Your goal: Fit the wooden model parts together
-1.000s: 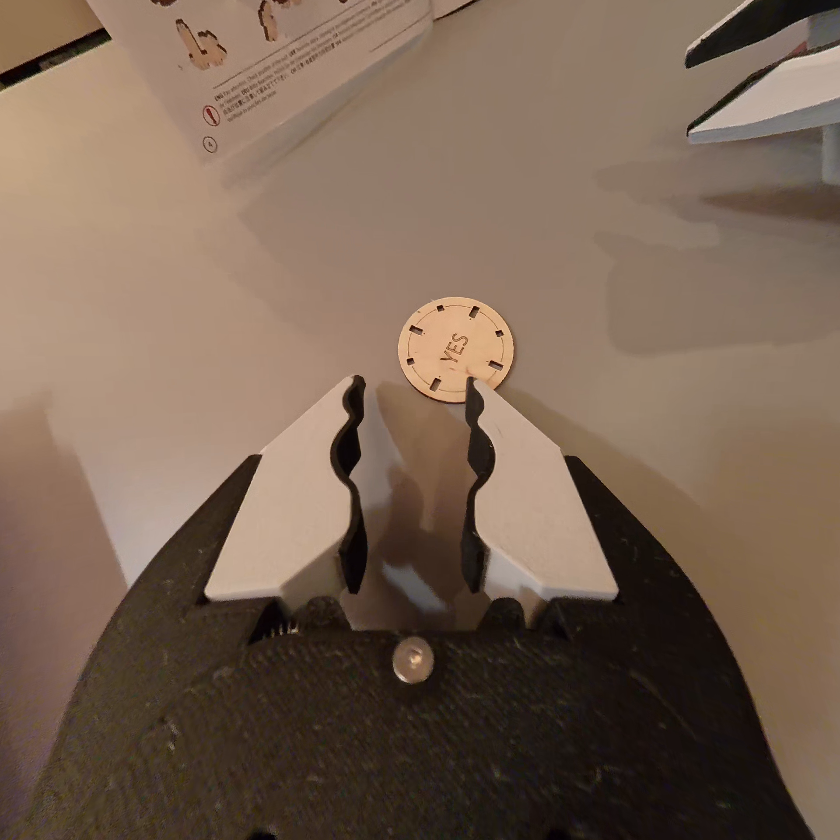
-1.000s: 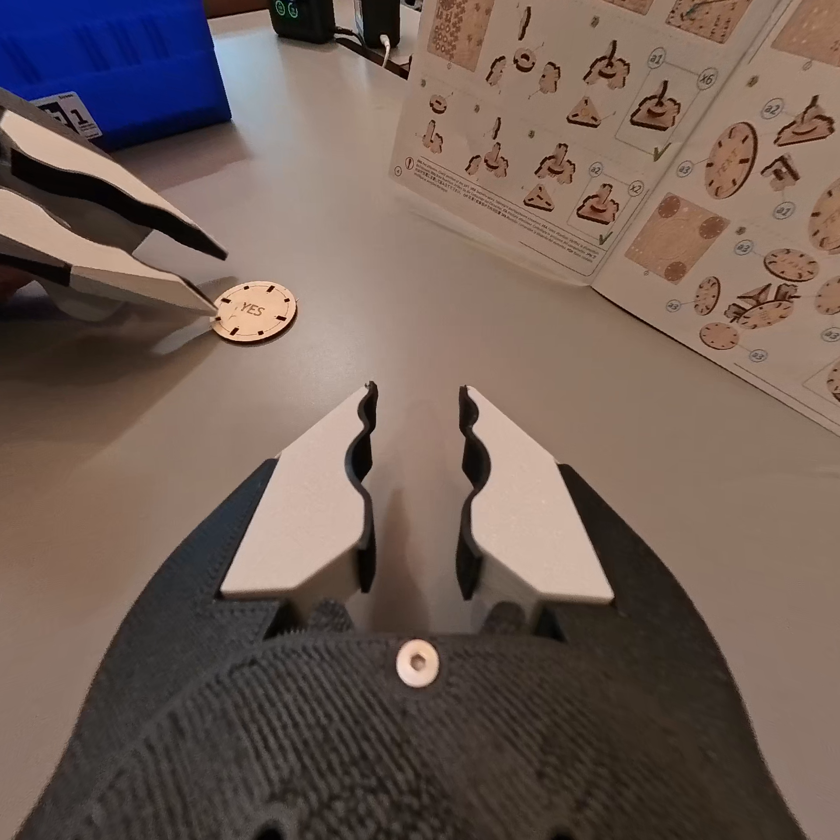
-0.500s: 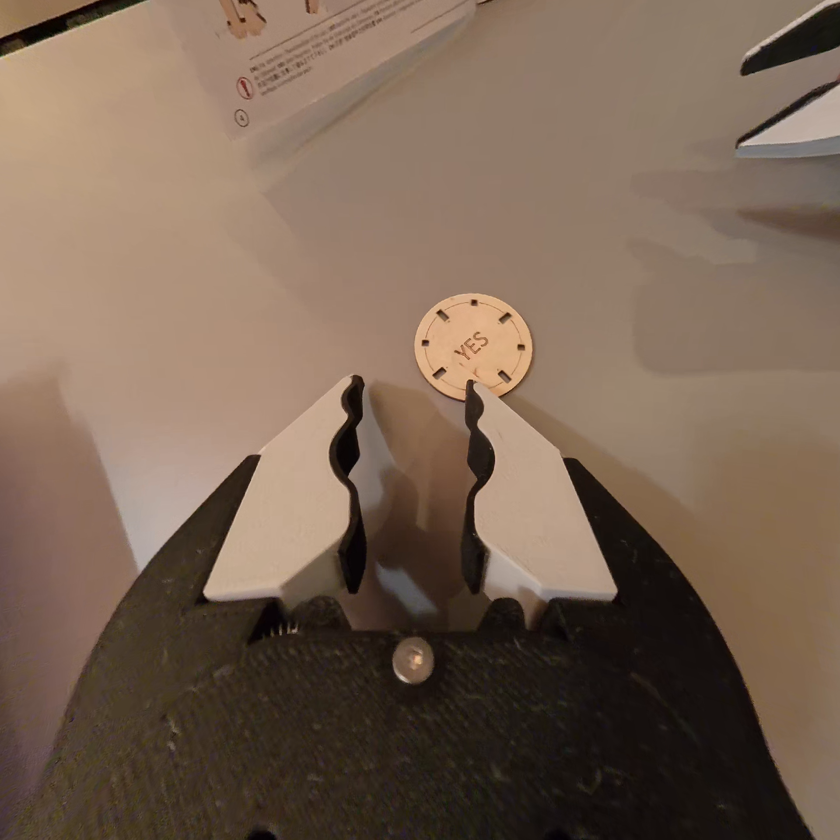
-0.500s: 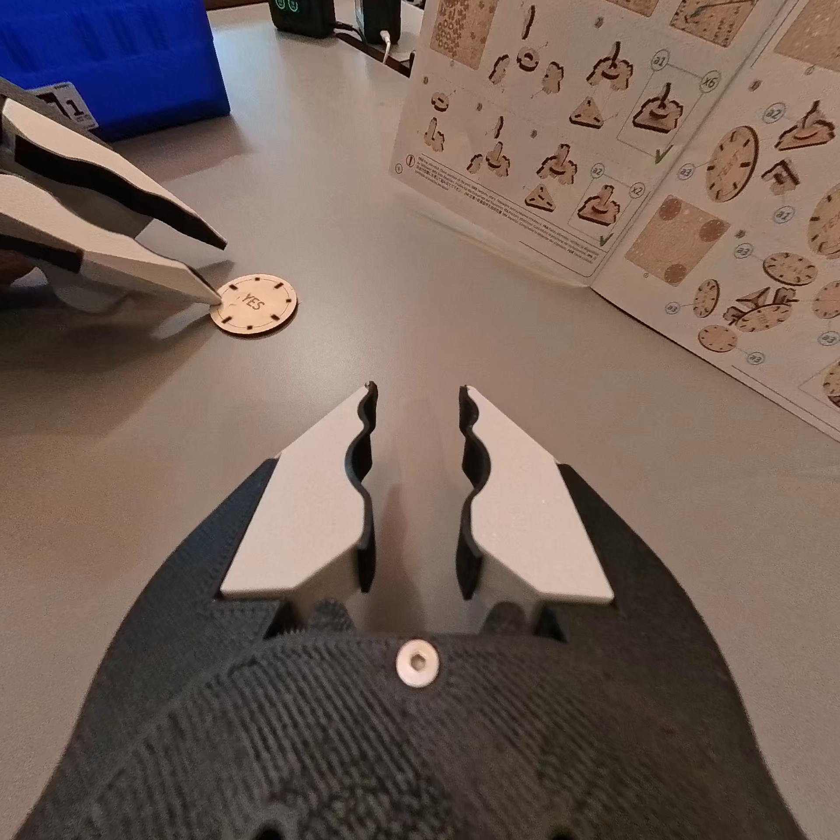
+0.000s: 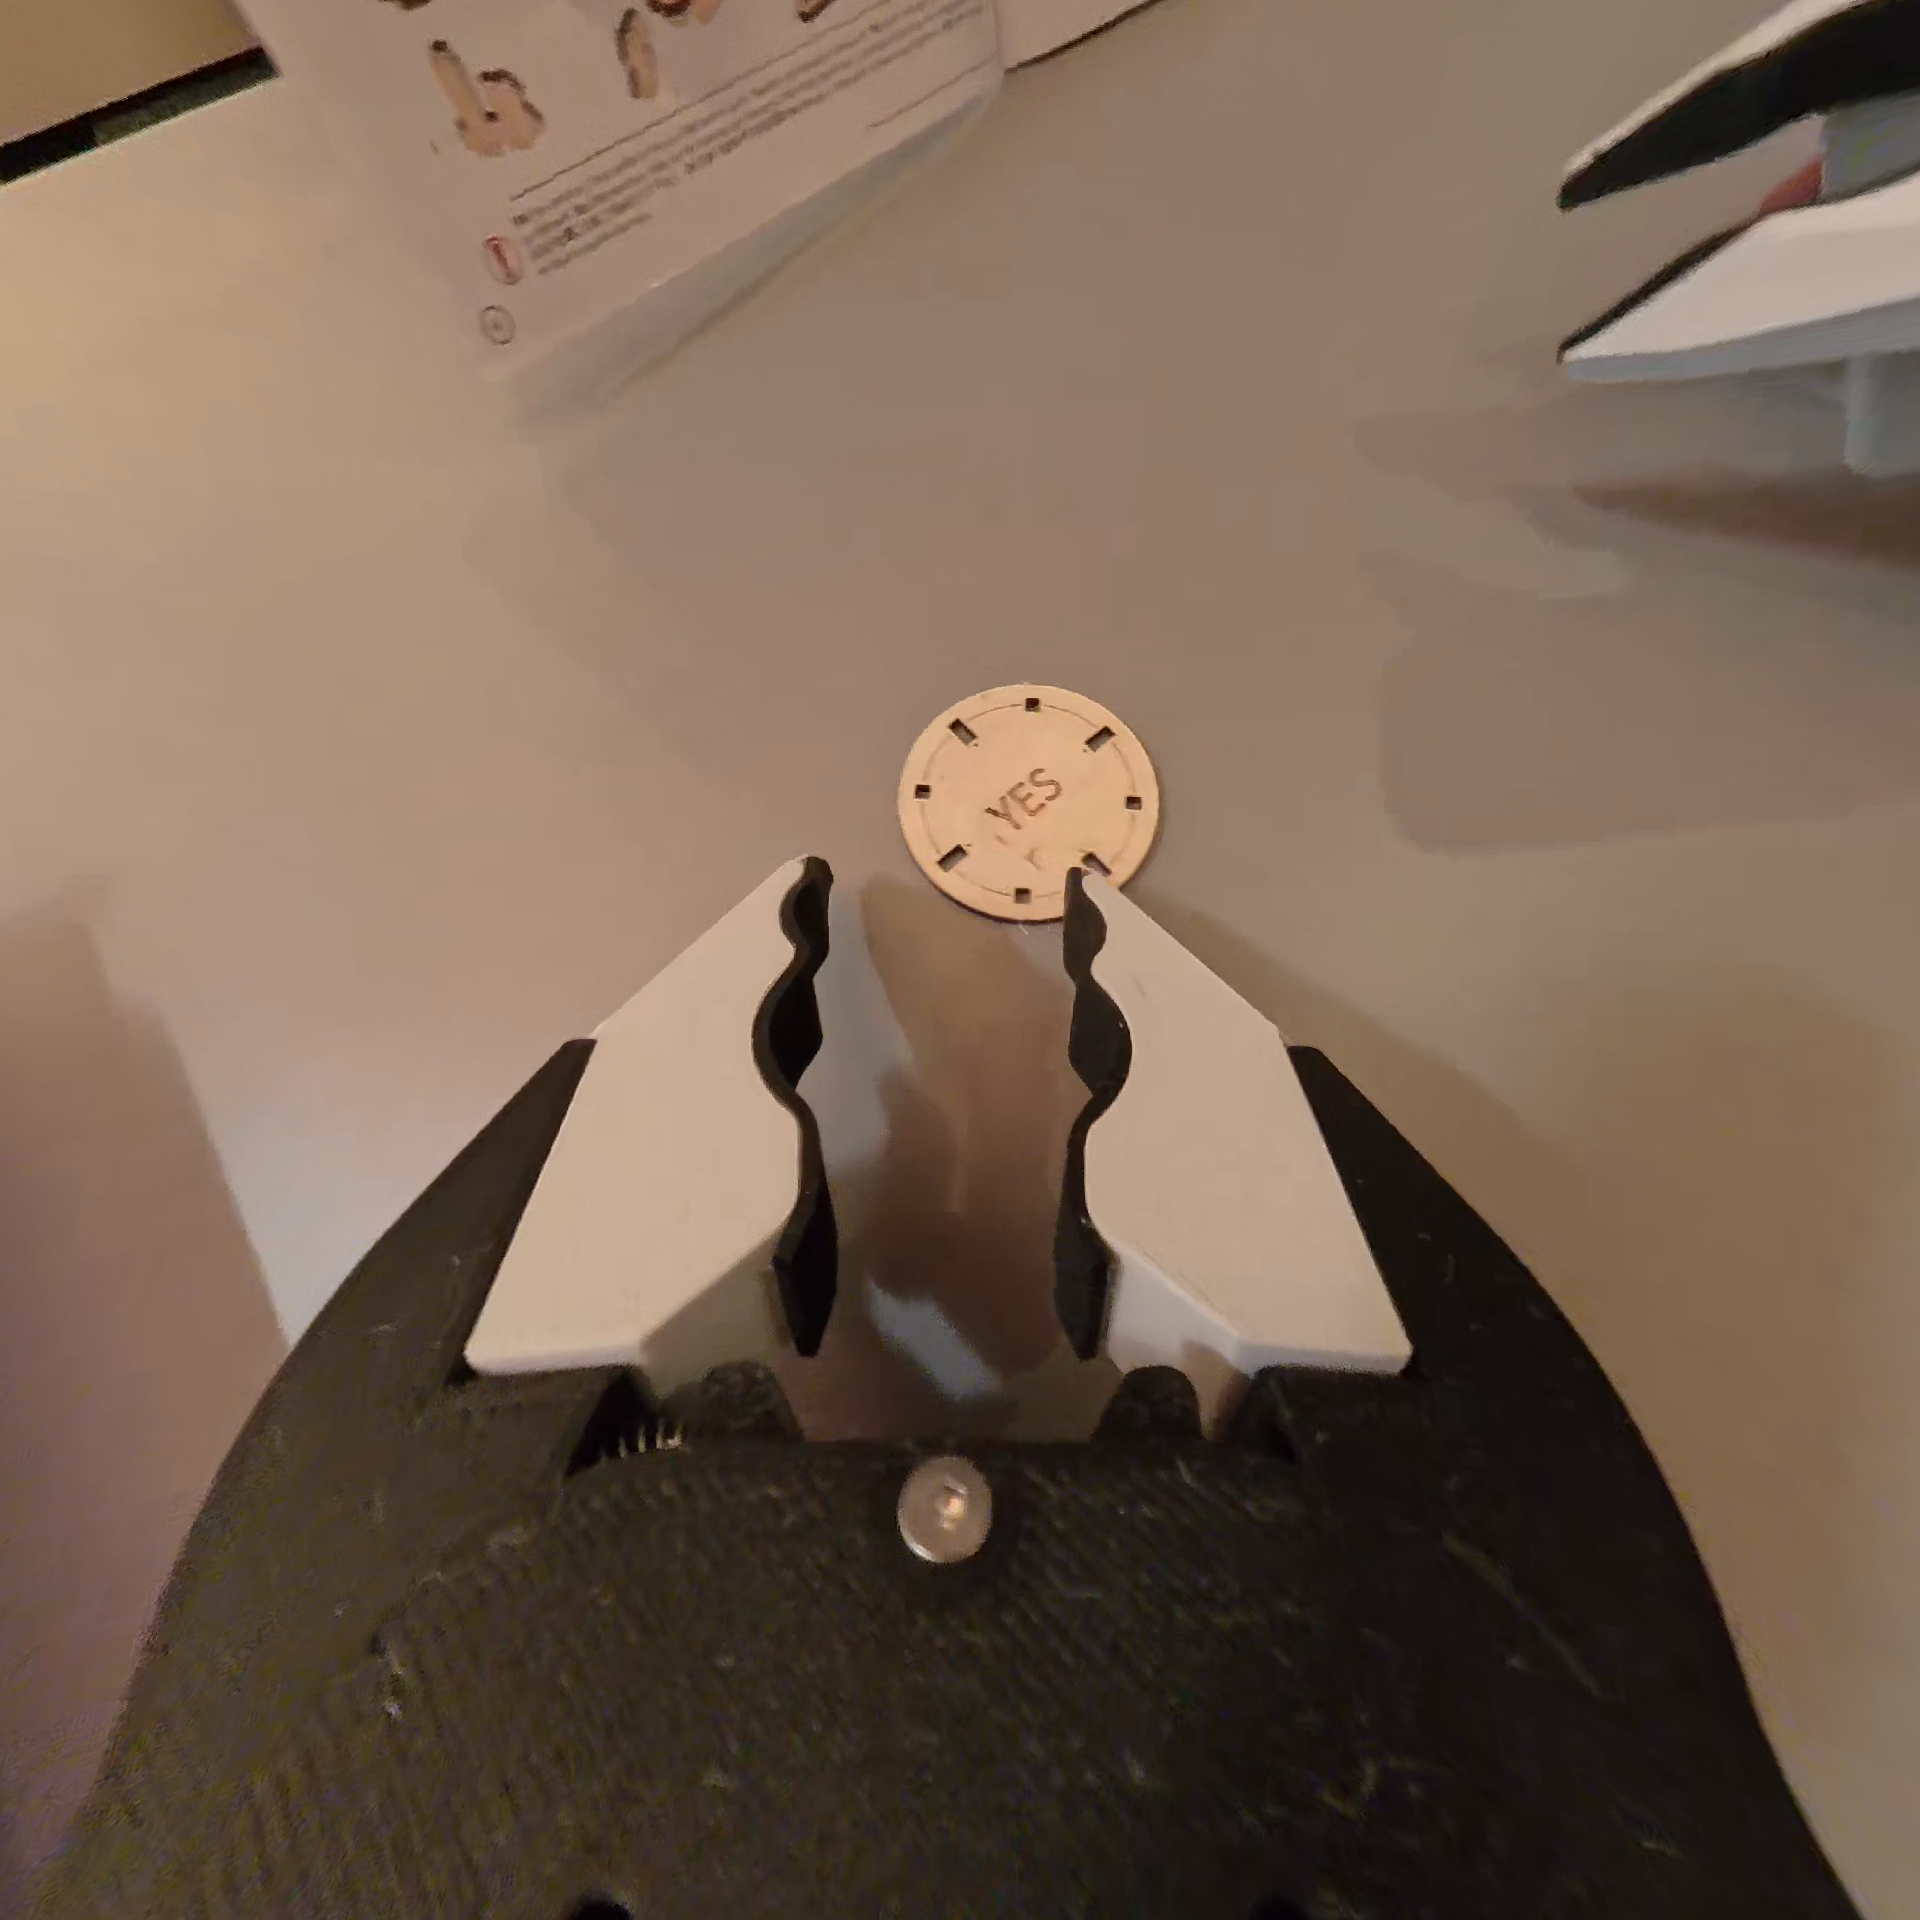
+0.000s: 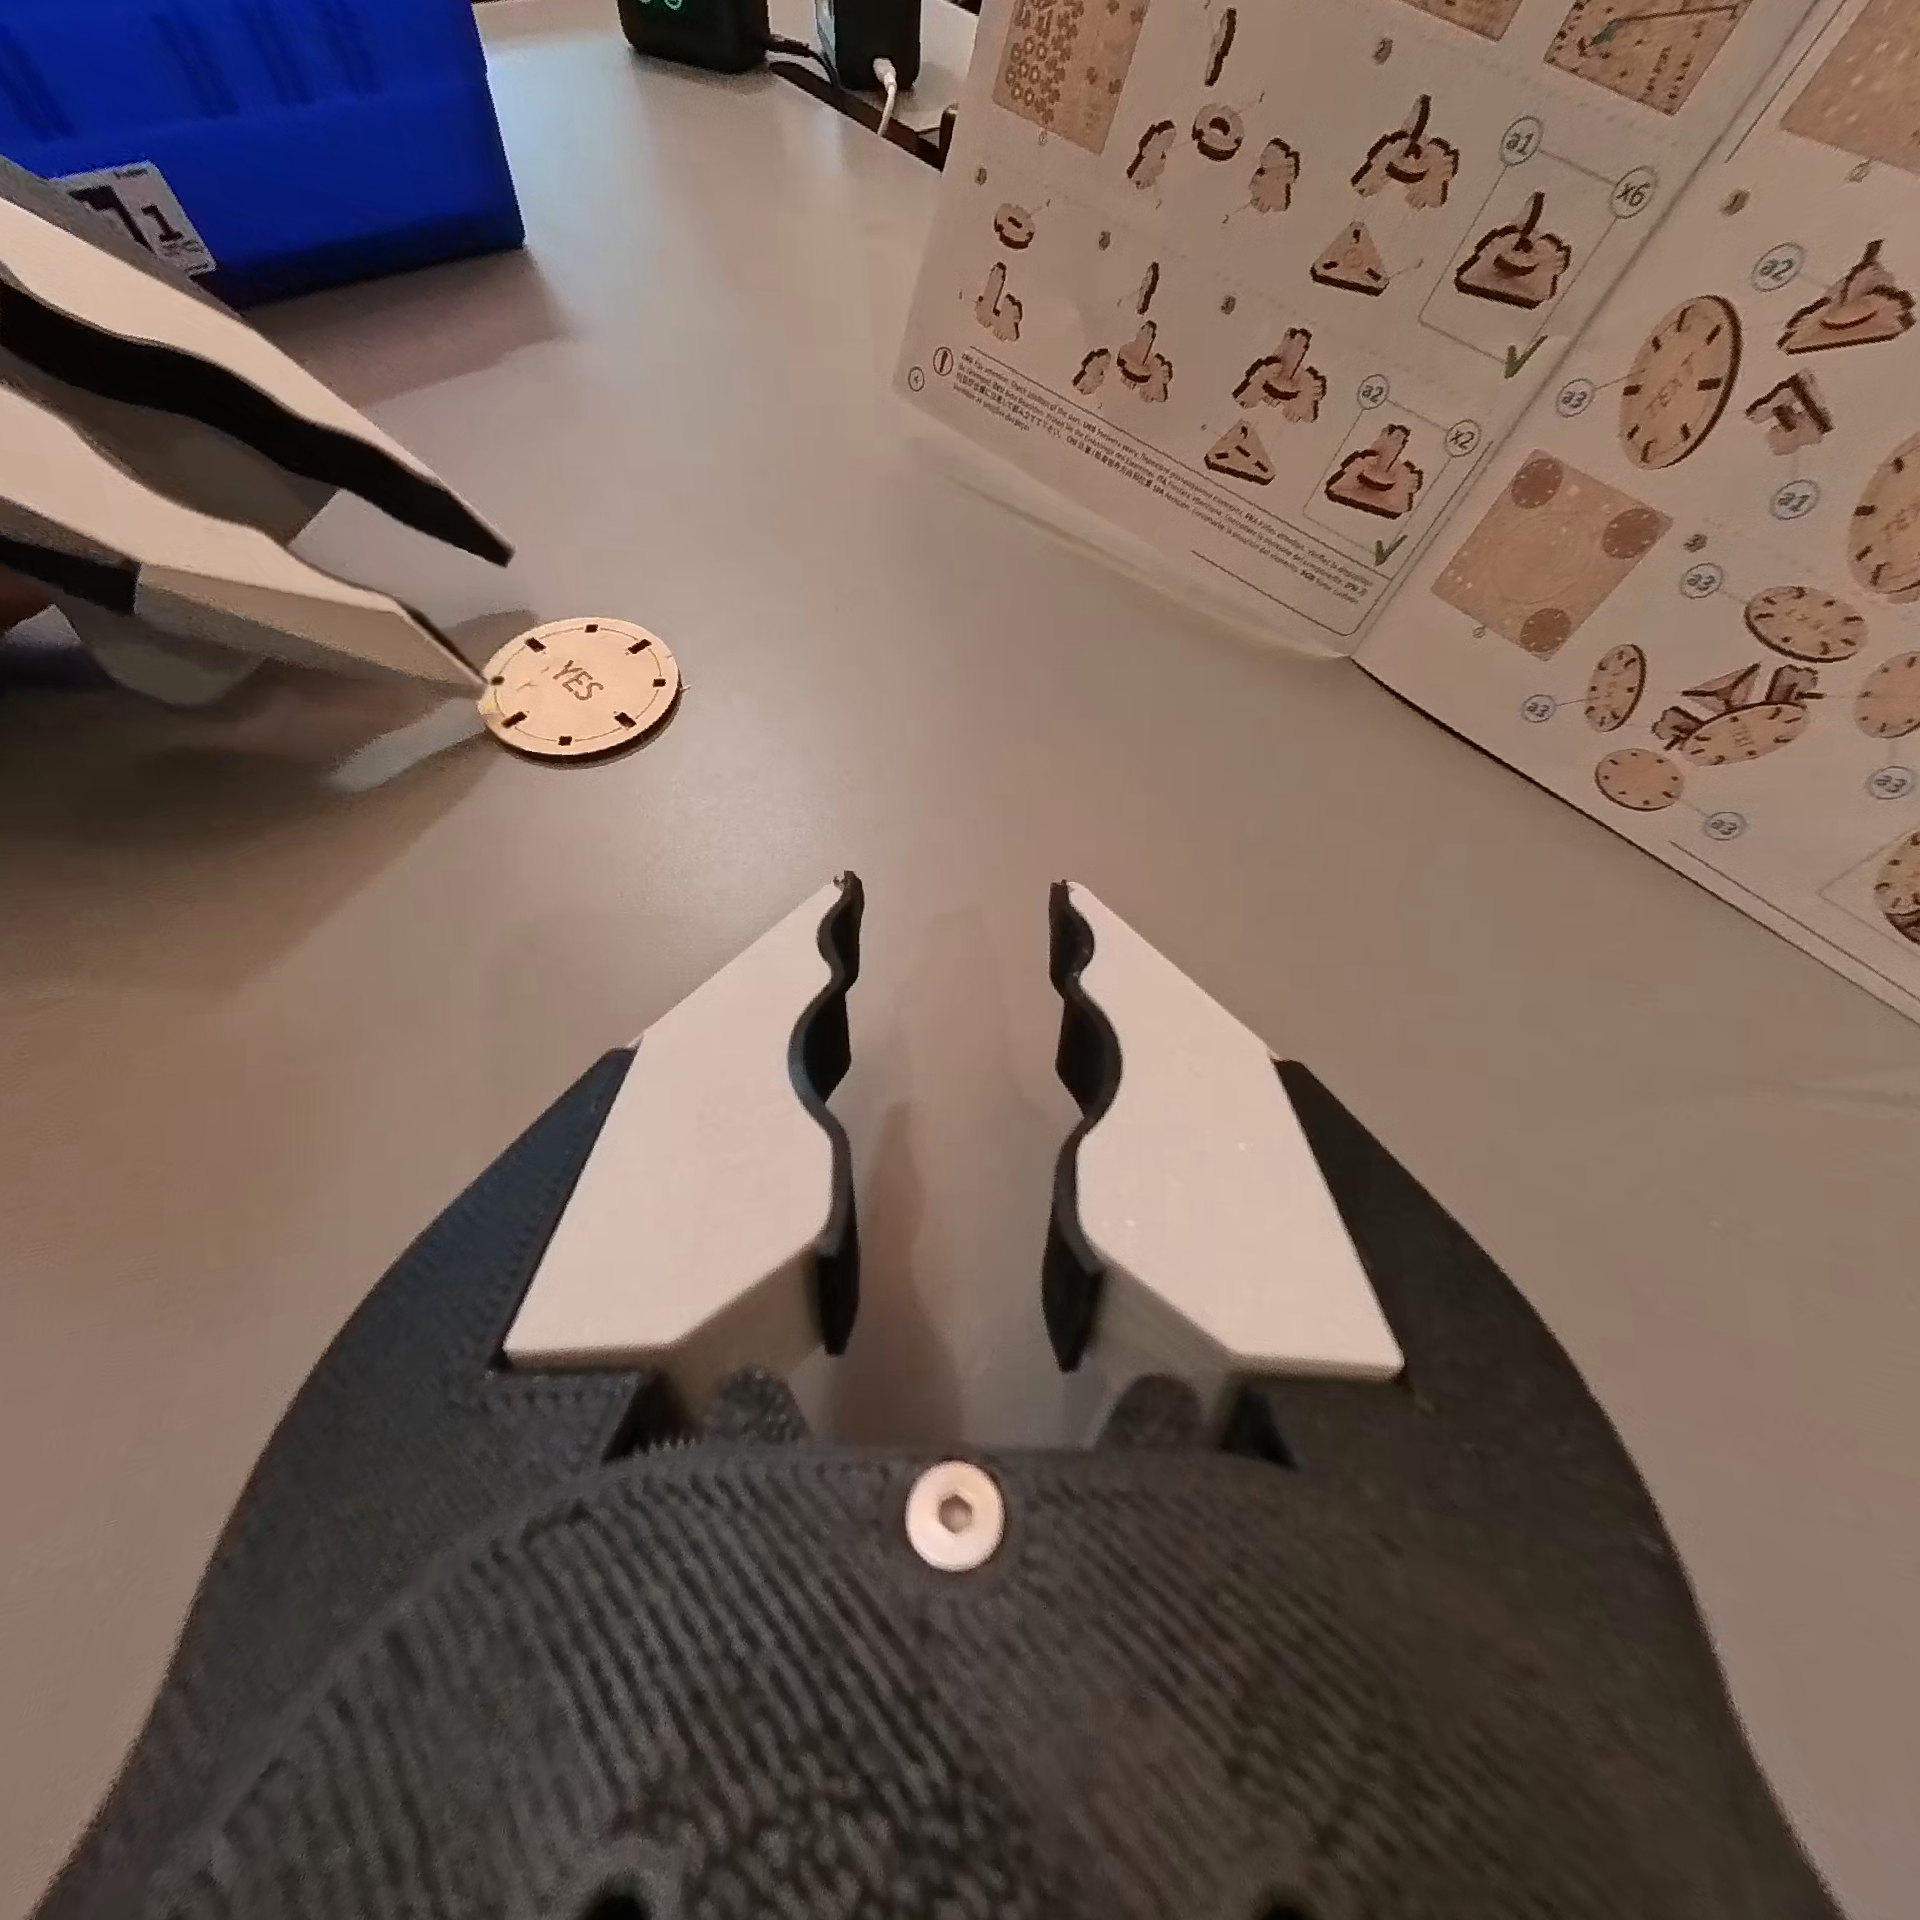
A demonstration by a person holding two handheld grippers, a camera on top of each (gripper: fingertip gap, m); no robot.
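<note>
1. Left gripper [image 5: 945, 878] is standing open, gripping nothing; one fingertip [image 6: 457, 670] is resting on the near rim of the wooden disc [image 5: 1027, 800].
2. Disc is lying flat on the grey table [image 6: 935, 727]: round, pale, thin, with small slots ringing engraved lettering.
3. Right gripper [image 6: 954, 894] is hovering open and bare, well apart from the disc, beside the instruction booklet [image 6: 1247, 312].

Left gripper [image 5: 948, 883] open, nothing between pads. Right fingertip [image 5: 1081, 894] apparently touching near edge of wooden disc [image 5: 1027, 800], flat on grey table [image 5: 416, 675]. Instruction booklet [image 5: 717, 166] beyond; right gripper [image 5: 1569, 270] far right.
</note>
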